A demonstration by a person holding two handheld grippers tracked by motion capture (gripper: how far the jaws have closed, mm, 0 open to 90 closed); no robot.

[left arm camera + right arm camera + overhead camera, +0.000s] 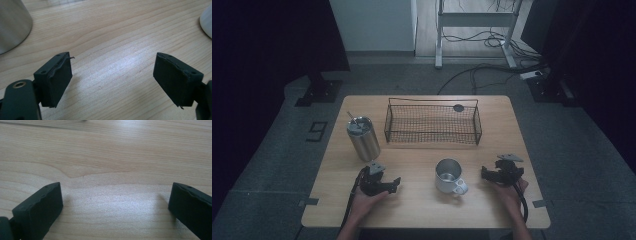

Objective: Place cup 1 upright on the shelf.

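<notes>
Nearest to us, at the bottom of the high view, our two hands rest on the wooden counter (422, 210), each with a hand-held gripper. The left hand-held gripper (396, 183) lies near the front edge, its jaws pointing toward the steel mug (449, 175). In the left gripper view its jaws stand well apart with only bare wood between them, so it is released and grips nothing; a grey metal wall shows at the upper left of that view and a pale curved edge at the far right. The right hand-held gripper (484, 173) lies on the other side of the mug, jaws turned toward it. In the right gripper view its jaws are also spread wide over bare wood, released and empty.

The mug stands upright between the two hand-held grippers, near both but touching neither, its handle turned toward the front right. Behind our left hand-held gripper stands a steel tumbler (363, 138), something thin rising from its top. A wire basket (432, 122) sits along the far side of the counter.
</notes>
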